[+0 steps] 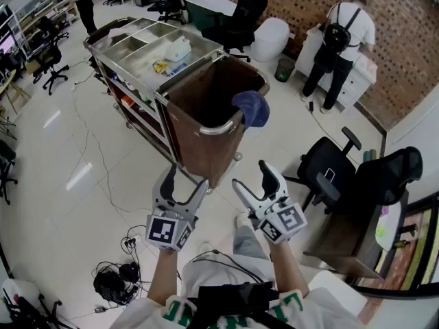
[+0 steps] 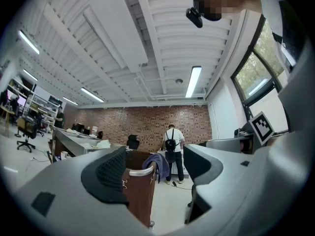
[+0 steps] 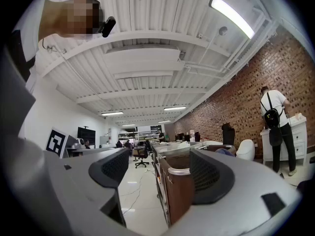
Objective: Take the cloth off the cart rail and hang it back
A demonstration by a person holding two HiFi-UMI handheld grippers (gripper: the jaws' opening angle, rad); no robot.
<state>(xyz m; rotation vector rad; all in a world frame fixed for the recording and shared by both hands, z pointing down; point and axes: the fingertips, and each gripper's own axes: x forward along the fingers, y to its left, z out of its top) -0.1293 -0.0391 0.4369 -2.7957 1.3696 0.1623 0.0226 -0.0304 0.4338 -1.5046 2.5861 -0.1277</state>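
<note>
A blue cloth [image 1: 251, 107] hangs over the curved metal rail [image 1: 218, 129] of the brown bag at the near end of the cart. In the left gripper view the cloth [image 2: 158, 162] drapes over the rail [image 2: 142, 171], straight ahead between the jaws but some way off. My left gripper [image 1: 186, 179] is held open short of the bag's lower corner, with nothing in it. My right gripper [image 1: 252, 177] is also open and empty, beside the left one and below the cloth. In the right gripper view the rail [image 3: 179, 171] shows ahead, with only a sliver of the cloth [image 3: 224, 151].
The cart's steel top [image 1: 137, 43] holds trays and small items. A person with a backpack [image 1: 343, 33] stands at a white cabinet at the far right. Black office chairs [image 1: 329, 173] stand close on the right. Cables [image 1: 116, 273] lie on the floor at the lower left.
</note>
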